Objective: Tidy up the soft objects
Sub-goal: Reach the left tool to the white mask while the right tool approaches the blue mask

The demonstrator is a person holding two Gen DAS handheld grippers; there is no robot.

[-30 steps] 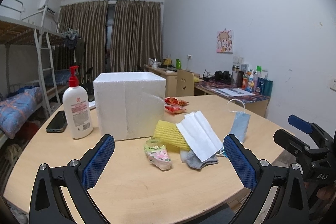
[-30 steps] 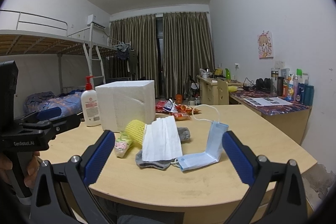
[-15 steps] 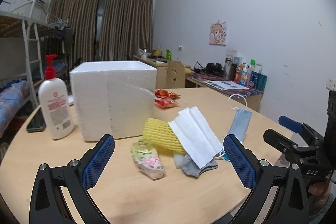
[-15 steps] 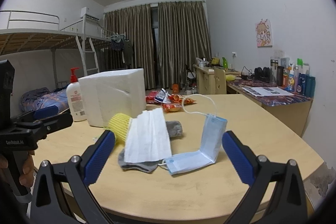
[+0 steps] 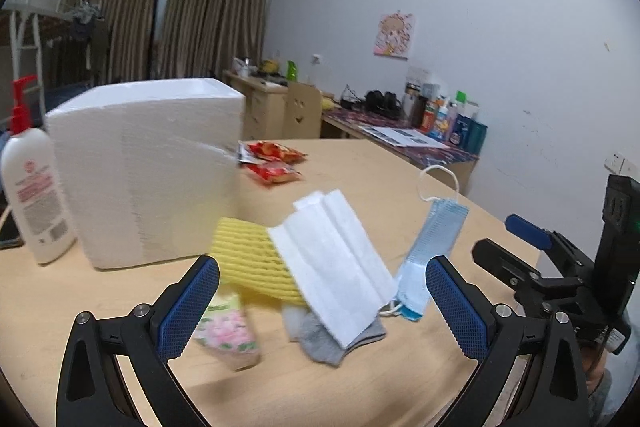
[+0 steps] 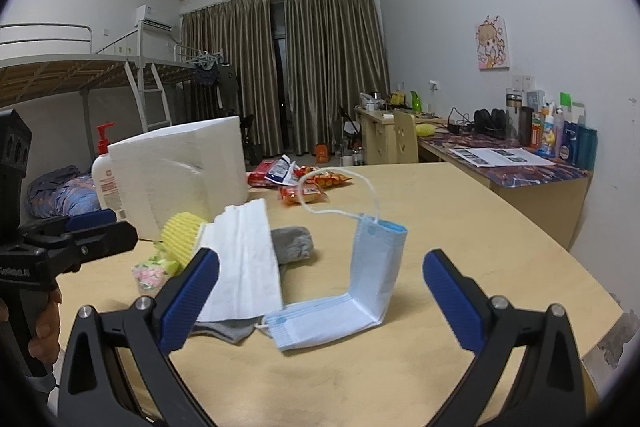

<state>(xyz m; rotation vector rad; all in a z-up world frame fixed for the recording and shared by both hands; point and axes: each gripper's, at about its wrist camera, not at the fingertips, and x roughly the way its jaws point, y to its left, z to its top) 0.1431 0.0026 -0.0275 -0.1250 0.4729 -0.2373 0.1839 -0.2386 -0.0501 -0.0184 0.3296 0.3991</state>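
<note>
A pile of soft things lies on the round wooden table (image 5: 360,379). A white mask (image 5: 336,267) (image 6: 244,263) rests on a yellow foam net (image 5: 248,259) (image 6: 182,241) and a grey sock (image 5: 332,343) (image 6: 290,245). A blue mask (image 5: 428,251) (image 6: 360,283) stands folded to the right of them. A floral tissue pack (image 5: 228,331) (image 6: 150,273) lies at the left. My left gripper (image 5: 322,299) is open, just before the pile. My right gripper (image 6: 320,295) is open, facing the blue mask.
A white foam box (image 5: 148,171) (image 6: 180,175) stands behind the pile, with a lotion pump bottle (image 5: 34,191) (image 6: 106,179) at its left. Red snack packets (image 5: 272,163) (image 6: 308,183) lie farther back. A desk (image 6: 516,171) with bottles runs along the right wall.
Both grippers have moved forward toward the pile, which now looks larger. The left view has swung rightward. Nothing on the table has moved.
</note>
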